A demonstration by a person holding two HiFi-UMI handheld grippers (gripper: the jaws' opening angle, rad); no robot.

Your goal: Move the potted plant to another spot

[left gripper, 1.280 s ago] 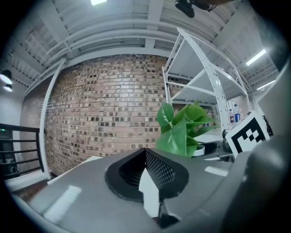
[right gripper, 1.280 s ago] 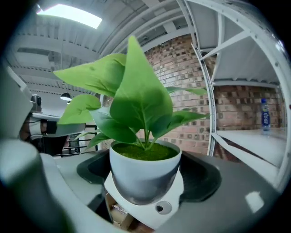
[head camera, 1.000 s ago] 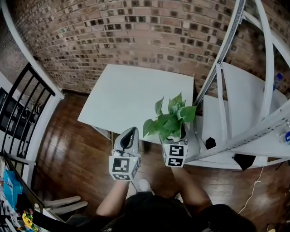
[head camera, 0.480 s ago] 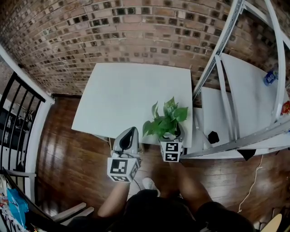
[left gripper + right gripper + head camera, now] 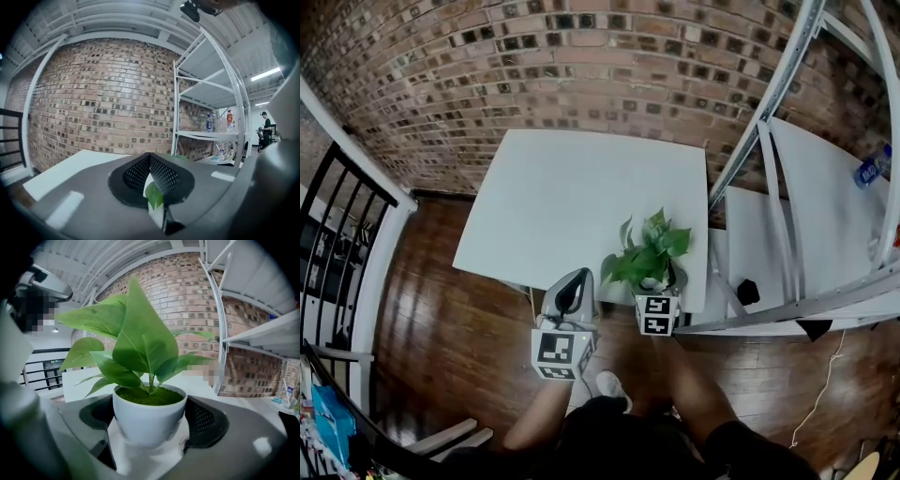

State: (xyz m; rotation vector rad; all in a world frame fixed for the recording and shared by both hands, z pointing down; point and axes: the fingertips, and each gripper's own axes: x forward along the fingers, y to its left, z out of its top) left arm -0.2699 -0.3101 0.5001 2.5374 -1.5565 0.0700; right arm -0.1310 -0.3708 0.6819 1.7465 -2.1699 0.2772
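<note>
Nearest the camera, seen from above: two forearms reaching forward, each with a hand-held gripper topped by a marker cube. On the left, the left gripper (image 5: 577,279), jaws pressed together to a point, pinching nothing, held over the wood floor (image 5: 459,328) just short of the table edge. On the right, the right gripper (image 5: 152,425), jaws spread wide and clamped on a potted plant (image 5: 146,380), one dark mesh pad against each side of the round white pot (image 5: 149,420). Upright in that grip, with broad green leaves (image 5: 140,341) fanning up and outward. Positioned at the near right corner of a white table (image 5: 572,197); impossible to tell whether resting on the surface or hovering just above it.

Probably light, judging by the small pot. Smooth, rounded wall, so liable to slip or rotate between the pads if squeezed loosely. Rigid pot, possibly breakable if dropped. Soft, bendable leaves and stems, no place for a grip. Best held as now, across the pot's body below the rim, and kept level to avoid tipping or spilling the green filling at the top.

Beyond the plant, the rest of the table top stretching away. To the right, a white metal shelving rack (image 5: 787,234). Farthest back, a brick wall (image 5: 581,66). At far left, a black railing (image 5: 337,253).
</note>
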